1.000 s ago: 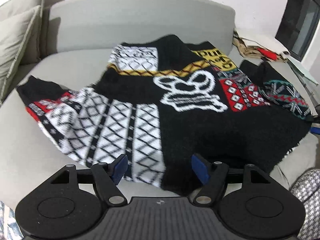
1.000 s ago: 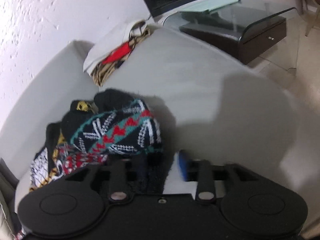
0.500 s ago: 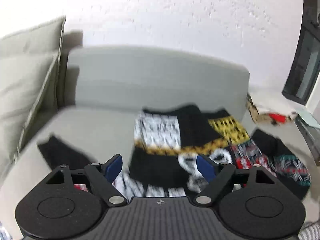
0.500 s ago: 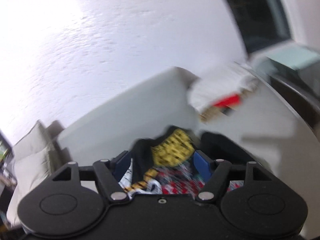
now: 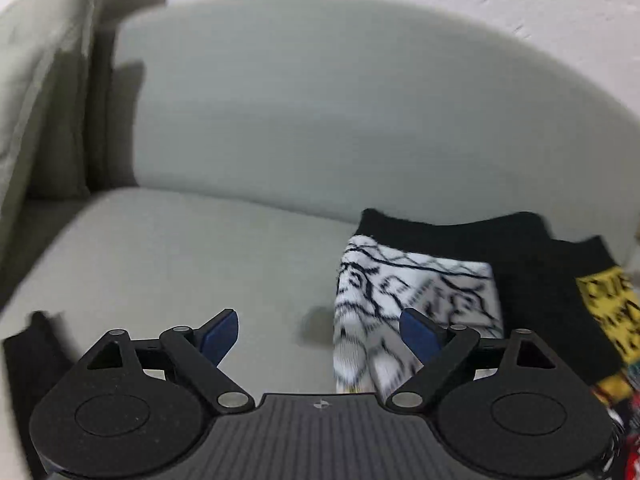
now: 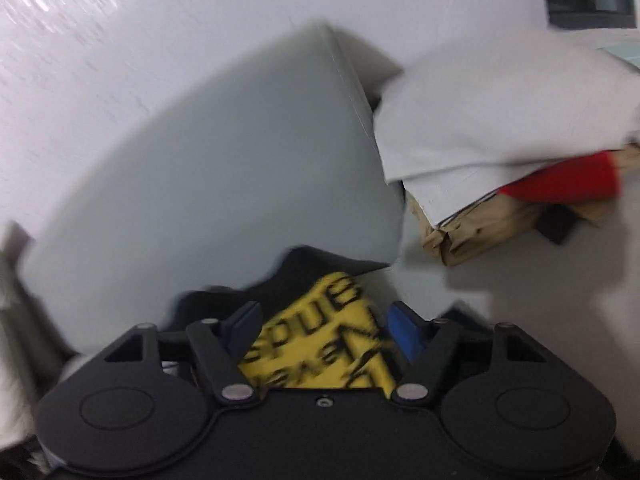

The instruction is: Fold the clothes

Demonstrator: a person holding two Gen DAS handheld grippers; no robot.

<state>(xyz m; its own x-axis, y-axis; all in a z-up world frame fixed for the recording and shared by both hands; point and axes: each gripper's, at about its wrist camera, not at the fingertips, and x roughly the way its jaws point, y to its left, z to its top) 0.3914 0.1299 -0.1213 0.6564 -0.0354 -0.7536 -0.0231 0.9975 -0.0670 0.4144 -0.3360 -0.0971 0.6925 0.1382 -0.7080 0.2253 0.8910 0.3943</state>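
Pale grey sofa (image 5: pixel 248 256) fills both views, its curved backrest rising to a rough white wall (image 6: pixel 120 40), with a light cushion (image 5: pixel 36 64) propped at the far left end in the left wrist view. On the seat lies the patterned sweater (image 5: pixel 520 264) — black knit with a white-and-black lattice panel folded up on top and a yellow lettered band toward the right. In the right wrist view that yellow band (image 6: pixel 320 336) shows directly beyond the tool, with the black edge of the garment against the backrest. At the sofa's right end sits a stack of folded clothes (image 6: pixel 500 128): white on top, red and tan beneath.

The left tongs (image 5: pixel 318 338) stand wide apart and are opening further; bare seat lies beyond the left pad, the white panel beyond the right one, and nothing is pinched between them. The right tongs (image 6: pixel 326 328) are also apart, clamped on nothing; the yellow band is seen through the gap, and whether the pads touch it cannot be told through the blur.

A second ago the sweater lay spread across the seat, hem toward the left tool, and the right tongs were narrower, at the bunched sleeve. Now the lower part has been carried over toward the backrest — both tools are up near the collar end, and a dark strip of fabric (image 5: pixel 32 356) shows at the left edge.
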